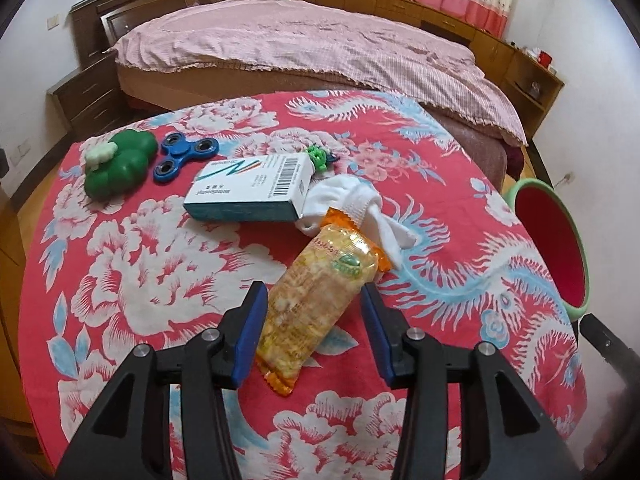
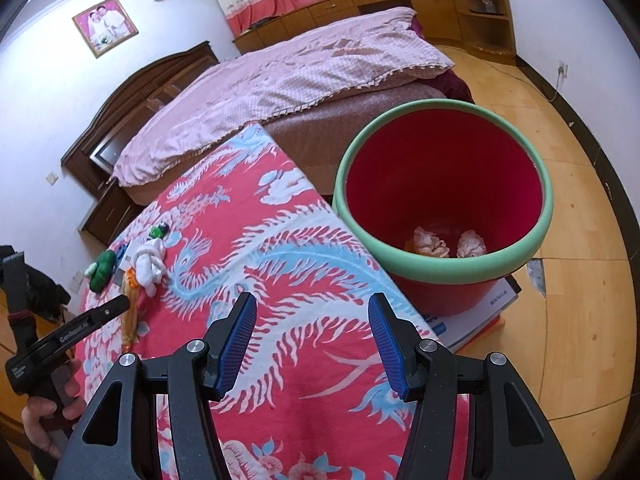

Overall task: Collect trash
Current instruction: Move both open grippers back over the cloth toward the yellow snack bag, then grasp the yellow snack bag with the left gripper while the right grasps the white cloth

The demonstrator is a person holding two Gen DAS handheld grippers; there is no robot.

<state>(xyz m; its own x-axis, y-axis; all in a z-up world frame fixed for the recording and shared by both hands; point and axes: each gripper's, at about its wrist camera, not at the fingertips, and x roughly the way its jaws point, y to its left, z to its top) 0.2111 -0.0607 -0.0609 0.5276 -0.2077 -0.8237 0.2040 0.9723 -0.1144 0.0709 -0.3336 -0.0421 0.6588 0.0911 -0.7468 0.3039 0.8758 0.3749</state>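
The left gripper (image 1: 312, 304) hangs low over the near part of the tabletop (image 1: 120, 264), its jaws apart and straddling the near half of the snack wrapper (image 1: 320, 296). The blue pads (image 1: 250, 336) stand on either side of the packet without pressing on it, so nothing is grasped. The wrapper lies flat on the red flowered cloth, roughly mid-table. Its long axis runs from near-left to far-right, a crimped orange end toward the tongs and the other pointing away toward the white sock (image 1: 360, 208). That axis sits somewhat skewed to the line the jaws close along, so I judge the pinch would land across the packet's narrow width, at a slight slant.

The right gripper (image 2: 312, 340) is also released and empty, over the tabletop's right edge and well apart from the wrapper; the left is clearly the nearer.

Farther on, the wrapper's far end touches the sock, and behind them lies the medicine box (image 1: 248, 192). The red bin (image 2: 444, 208) stands just off the right edge, crumpled paper already inside it.
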